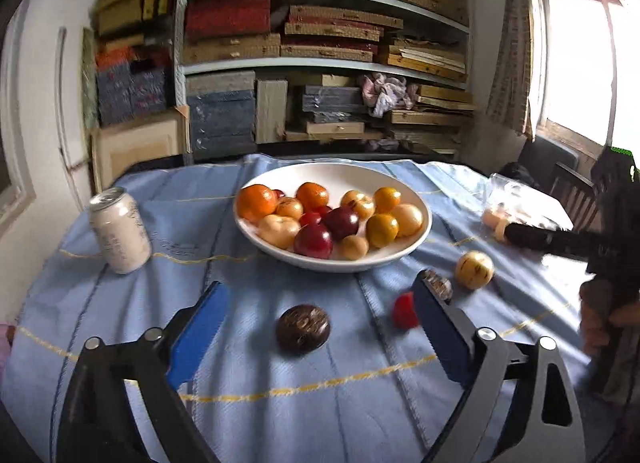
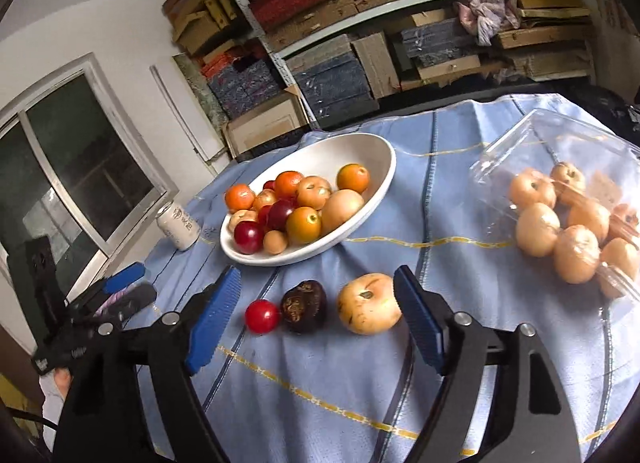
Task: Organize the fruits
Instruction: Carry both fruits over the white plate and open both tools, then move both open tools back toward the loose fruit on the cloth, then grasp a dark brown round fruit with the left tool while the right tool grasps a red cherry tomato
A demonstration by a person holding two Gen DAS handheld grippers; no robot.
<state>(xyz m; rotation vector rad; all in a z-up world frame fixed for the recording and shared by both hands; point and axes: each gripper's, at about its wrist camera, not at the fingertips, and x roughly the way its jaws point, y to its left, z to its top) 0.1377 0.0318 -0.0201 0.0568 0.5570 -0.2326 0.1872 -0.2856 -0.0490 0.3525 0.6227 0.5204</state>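
A white bowl (image 1: 424, 223) (image 2: 384, 159) holds several oranges, red plums and yellow fruits. On the blue tablecloth lie a dark brown wrinkled fruit (image 1: 303, 328) (image 2: 304, 306), a small red fruit (image 1: 405, 310) (image 2: 262, 315) and a pale yellow fruit (image 1: 474, 269) (image 2: 369, 303). My left gripper (image 1: 320, 303) is open and empty, with the dark fruit lying between its blue fingers (image 1: 200, 327). My right gripper (image 2: 318, 295) is open and empty around the three loose fruits. It also shows in the left wrist view at the right edge (image 1: 540, 241).
A white drink can (image 1: 119, 230) (image 2: 178, 225) stands left of the bowl. A clear plastic bag (image 2: 568, 199) (image 1: 506, 199) with several pale fruits lies at the table's right. Shelves of stacked boards (image 1: 320, 63) stand behind the table. A chair (image 1: 572, 191) is at the right.
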